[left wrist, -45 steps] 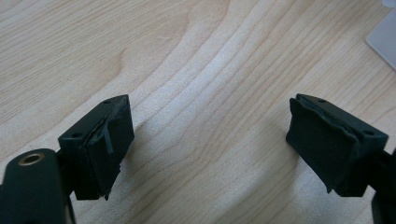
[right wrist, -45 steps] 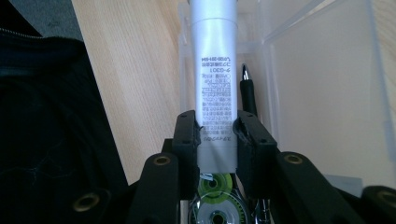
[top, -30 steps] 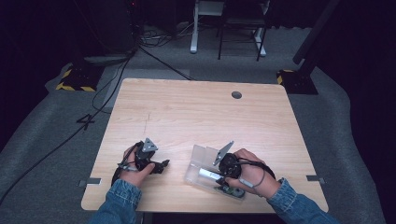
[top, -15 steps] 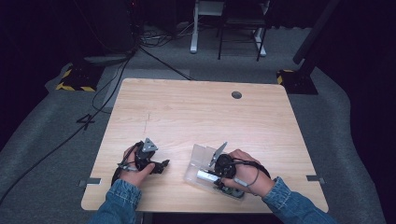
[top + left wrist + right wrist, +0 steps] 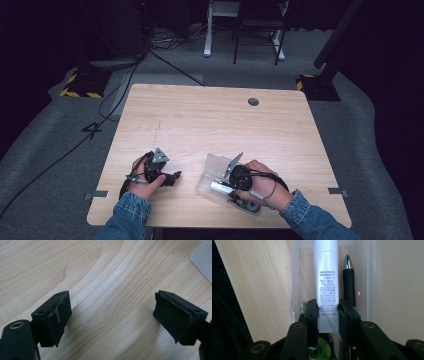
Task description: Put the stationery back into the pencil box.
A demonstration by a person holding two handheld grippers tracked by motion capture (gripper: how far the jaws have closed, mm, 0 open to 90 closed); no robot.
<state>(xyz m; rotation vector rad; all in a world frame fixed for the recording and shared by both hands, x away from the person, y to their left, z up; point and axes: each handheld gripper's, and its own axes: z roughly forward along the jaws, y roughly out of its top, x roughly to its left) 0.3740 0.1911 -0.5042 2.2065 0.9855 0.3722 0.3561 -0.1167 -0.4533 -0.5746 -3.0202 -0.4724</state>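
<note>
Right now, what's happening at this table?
A person is working at a wooden table with a gripper in each hand. The right gripper has its fingers clamped on a white glue stick, holding it in a clear plastic case near the table's front edge. A black pen lies in the case beside the stick, and a green-cored tape roll sits just under the gripper. The left gripper rests open over bare wood, holding nothing.
</note>
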